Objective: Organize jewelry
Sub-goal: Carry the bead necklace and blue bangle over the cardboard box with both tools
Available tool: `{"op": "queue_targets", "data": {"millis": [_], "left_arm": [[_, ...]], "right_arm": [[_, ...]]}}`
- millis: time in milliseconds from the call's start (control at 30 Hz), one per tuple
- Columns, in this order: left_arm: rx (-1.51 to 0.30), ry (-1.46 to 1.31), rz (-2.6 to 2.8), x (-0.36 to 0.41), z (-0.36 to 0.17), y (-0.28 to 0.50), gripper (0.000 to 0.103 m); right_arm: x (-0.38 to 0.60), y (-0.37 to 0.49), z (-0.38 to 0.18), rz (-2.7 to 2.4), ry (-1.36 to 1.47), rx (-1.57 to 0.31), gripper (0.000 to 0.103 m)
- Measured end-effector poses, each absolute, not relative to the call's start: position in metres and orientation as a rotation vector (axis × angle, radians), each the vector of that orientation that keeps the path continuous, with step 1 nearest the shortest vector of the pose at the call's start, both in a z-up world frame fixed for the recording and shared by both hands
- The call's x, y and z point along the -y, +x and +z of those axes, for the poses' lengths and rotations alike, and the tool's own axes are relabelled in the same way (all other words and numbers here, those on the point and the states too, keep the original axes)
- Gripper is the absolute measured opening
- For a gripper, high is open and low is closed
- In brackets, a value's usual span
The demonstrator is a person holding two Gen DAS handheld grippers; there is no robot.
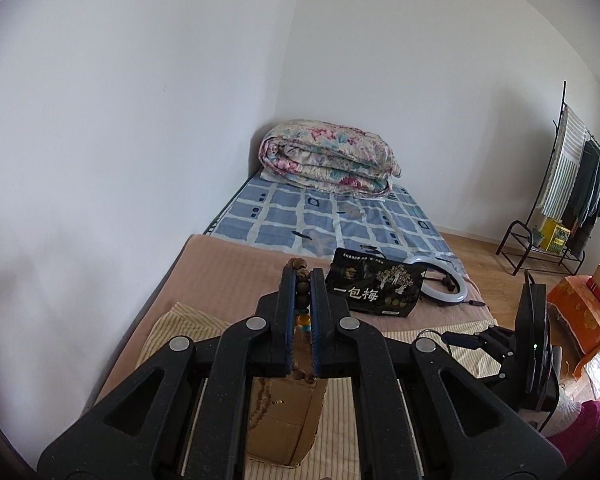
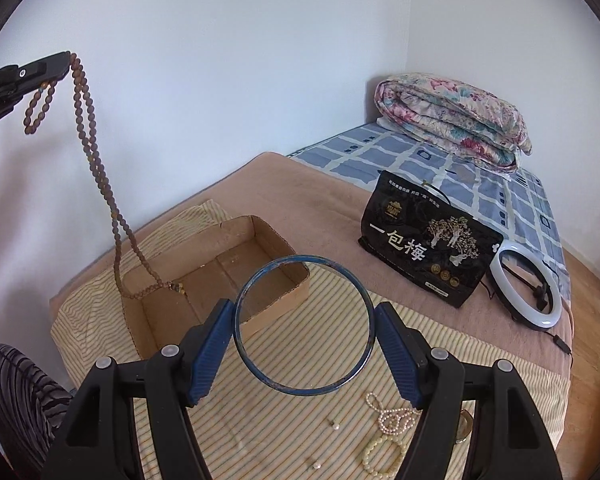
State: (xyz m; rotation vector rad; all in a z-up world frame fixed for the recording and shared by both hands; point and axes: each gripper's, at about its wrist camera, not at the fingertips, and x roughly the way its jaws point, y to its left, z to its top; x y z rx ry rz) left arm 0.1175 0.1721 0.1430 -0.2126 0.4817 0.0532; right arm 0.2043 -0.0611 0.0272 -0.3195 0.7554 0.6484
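Nearest me, short of the cardboard box [image 2: 216, 276], pearl strands [image 2: 392, 420], a pale bead bracelet [image 2: 380, 454] and loose pearls still lay on the striped cloth [image 2: 300, 420], unsorted. My right gripper [image 2: 305, 322] was clamped across a blue bangle [image 2: 304, 324], held just in front of the box. Above the box, my left gripper [image 1: 302, 316] pinched the brown bead necklace [image 2: 100, 168], its tail already draped inside. I judged most sorting remained.

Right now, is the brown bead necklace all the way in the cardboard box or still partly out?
Partly out. The necklace hangs from the left claw; only its bottom end lies inside the box.
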Motion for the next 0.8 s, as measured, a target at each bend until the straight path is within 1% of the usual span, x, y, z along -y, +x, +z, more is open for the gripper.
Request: {"op": "queue_targets", "data": {"millis": [267,567,800], "left_arm": [[-0.549,-0.274,0.091,-0.19,0.096,0.125,0.004],[-0.601,-0.306,0.117,-0.196,0.06,0.129,0.004],[-0.695,-0.329,0.108,-0.195,0.022,0.146,0.004]], "right_arm": [[0.028,0.228,0.006,0.668,-0.326,-0.787,0.073],[0.001,0.258,-0.025,0.682,-0.315,-0.821,0.073],[-0.022,0.274,-0.047,0.691,-0.336,-0.844,0.073]]}}
